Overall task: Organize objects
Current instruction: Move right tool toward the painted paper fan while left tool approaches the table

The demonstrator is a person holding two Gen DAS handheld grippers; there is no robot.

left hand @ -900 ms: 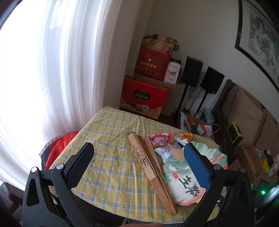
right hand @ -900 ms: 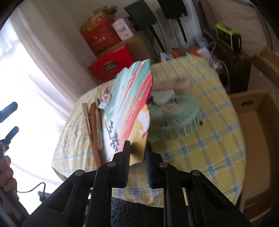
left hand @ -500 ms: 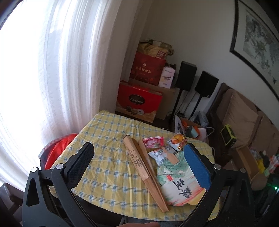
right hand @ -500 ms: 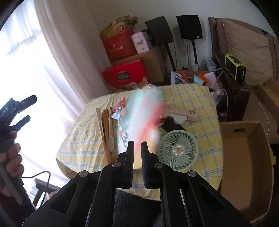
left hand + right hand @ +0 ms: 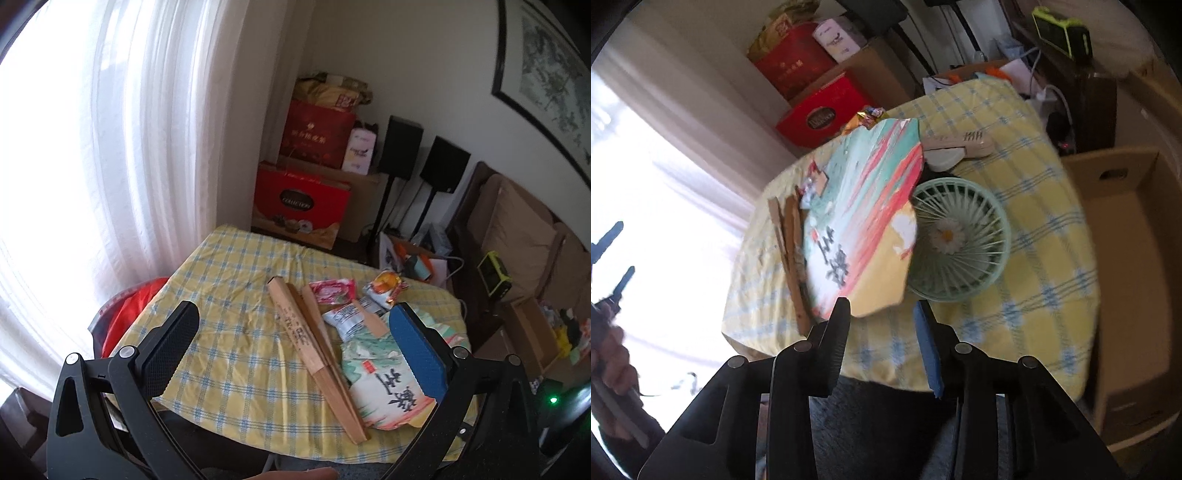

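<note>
The left gripper (image 5: 291, 328) hovers empty, jaws spread wide, above the checked tablecloth (image 5: 229, 295); ahead of it lie the folded wooden fans (image 5: 314, 350), probably gathered for sorting; the right gripper (image 5: 882, 325) stands parted with nothing pinched, the painted paper fan (image 5: 864, 221) lying just beyond its tips, beside the green fan (image 5: 960, 240).

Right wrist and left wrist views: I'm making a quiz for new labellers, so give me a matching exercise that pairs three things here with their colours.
Things:
1. round desk fan
2. gift box on the floor by the wall
3. folded fans on the tablecloth

Colours:
a. red
b. tan wood
c. mint green

Pairs: 1-c, 2-a, 3-b
</note>
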